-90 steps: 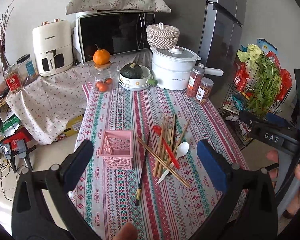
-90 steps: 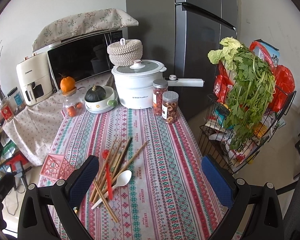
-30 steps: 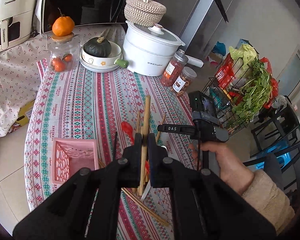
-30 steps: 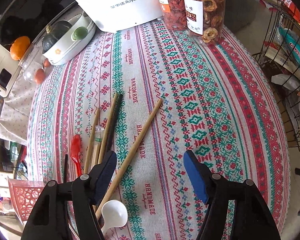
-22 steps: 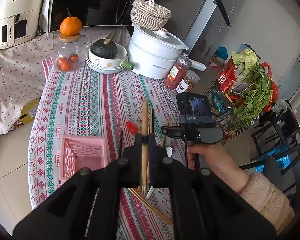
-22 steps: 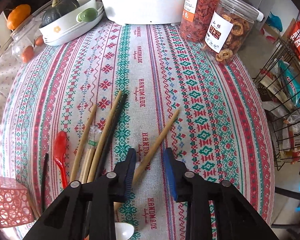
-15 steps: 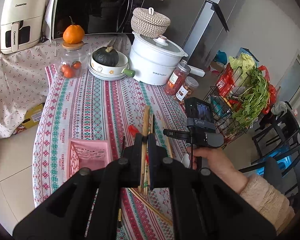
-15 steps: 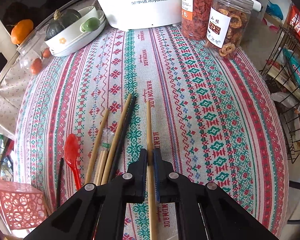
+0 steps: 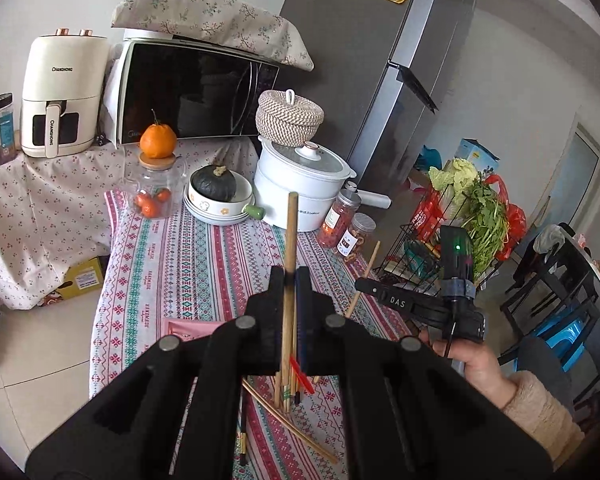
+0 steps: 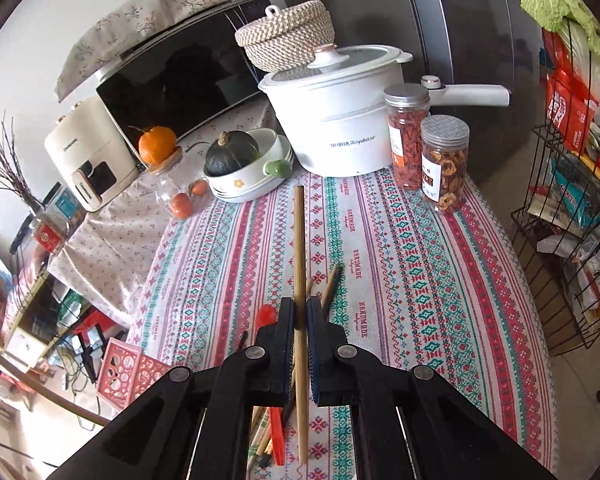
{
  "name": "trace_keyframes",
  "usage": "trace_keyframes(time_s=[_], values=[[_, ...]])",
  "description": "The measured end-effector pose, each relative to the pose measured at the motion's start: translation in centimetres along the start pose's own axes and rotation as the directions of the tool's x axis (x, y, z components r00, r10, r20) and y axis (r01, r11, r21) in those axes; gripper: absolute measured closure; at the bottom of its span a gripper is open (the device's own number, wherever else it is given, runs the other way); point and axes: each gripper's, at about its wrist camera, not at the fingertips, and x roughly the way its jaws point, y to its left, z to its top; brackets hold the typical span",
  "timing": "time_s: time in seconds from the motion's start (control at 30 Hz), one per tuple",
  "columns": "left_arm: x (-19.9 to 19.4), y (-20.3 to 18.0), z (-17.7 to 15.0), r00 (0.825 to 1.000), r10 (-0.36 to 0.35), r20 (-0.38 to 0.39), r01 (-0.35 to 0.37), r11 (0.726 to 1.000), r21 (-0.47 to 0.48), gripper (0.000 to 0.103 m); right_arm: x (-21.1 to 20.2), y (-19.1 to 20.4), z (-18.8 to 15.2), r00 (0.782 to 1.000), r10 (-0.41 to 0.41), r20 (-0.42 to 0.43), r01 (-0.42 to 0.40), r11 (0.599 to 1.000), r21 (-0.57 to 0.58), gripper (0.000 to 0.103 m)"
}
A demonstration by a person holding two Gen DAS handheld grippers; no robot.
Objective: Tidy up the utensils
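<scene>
A broad stretch of patterned tablecloth [image 10: 420, 280] lies bare through the middle and right of the table, open to a gripper. At the far edge a row blocks the way: a glass jar [image 10: 176, 196] topped with an orange, a bowl holding a dark squash [image 10: 236, 156], a white pot [image 10: 340, 120], and two spice jars [image 10: 444, 160] just beside it. Loose chopsticks and a red spoon [image 9: 292, 384] clutter the near centre. A pink basket [image 10: 128, 372] sits at the near left edge. A wire rack [image 10: 572, 208] of groceries stands off the right side.
</scene>
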Motion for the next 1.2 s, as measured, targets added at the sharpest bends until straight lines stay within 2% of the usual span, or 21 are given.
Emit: trace_keyframes(time_s=[0.27,0.53,0.67,0.77,0.93,1.07,1.2], values=[[-2.9,1.1,1.5,0.992,0.05,0.12,-0.05,0.999,-0.009,0.096,-6.4,4.6,0.3,0.985,0.078,0.153,-0.058,0.989,-0.133,0.097],[-2.4,3.1,2.1,0.983,0.126,0.13,-0.122,0.992,-0.035,0.096,-9.6,8.6,1.3,0.952,0.221,0.212,-0.182,0.965,-0.189,0.097],[-1.7,3.8,2.0,0.976,0.178,0.123,-0.177,0.984,-0.025,0.096,-9.9,10.2,1.4,0.929,0.309,0.204,-0.271,0.943,-0.192,0.097],[-0.7,4.5,1.7,0.975,0.201,0.095,-0.2,0.979,-0.026,0.096,-9.2,11.3,1.2,0.92,0.347,0.182,-0.312,0.93,-0.197,0.097],[1.6,5.5,1.1,0.975,0.221,0.018,-0.221,0.975,-0.011,0.096,-6.2,13.6,0.5,0.935,0.341,0.103,-0.31,0.921,-0.234,0.097],[3.4,6.2,0.7,0.974,0.22,-0.054,-0.221,0.975,-0.008,0.096,-2.8,15.0,-0.6,0.956,0.292,0.026,-0.276,0.925,-0.263,0.097],[4.6,7.0,0.4,0.971,0.216,-0.101,-0.22,0.975,-0.02,0.096,0.0,15.5,-1.3,0.968,0.249,-0.03,-0.247,0.929,-0.276,0.097]])
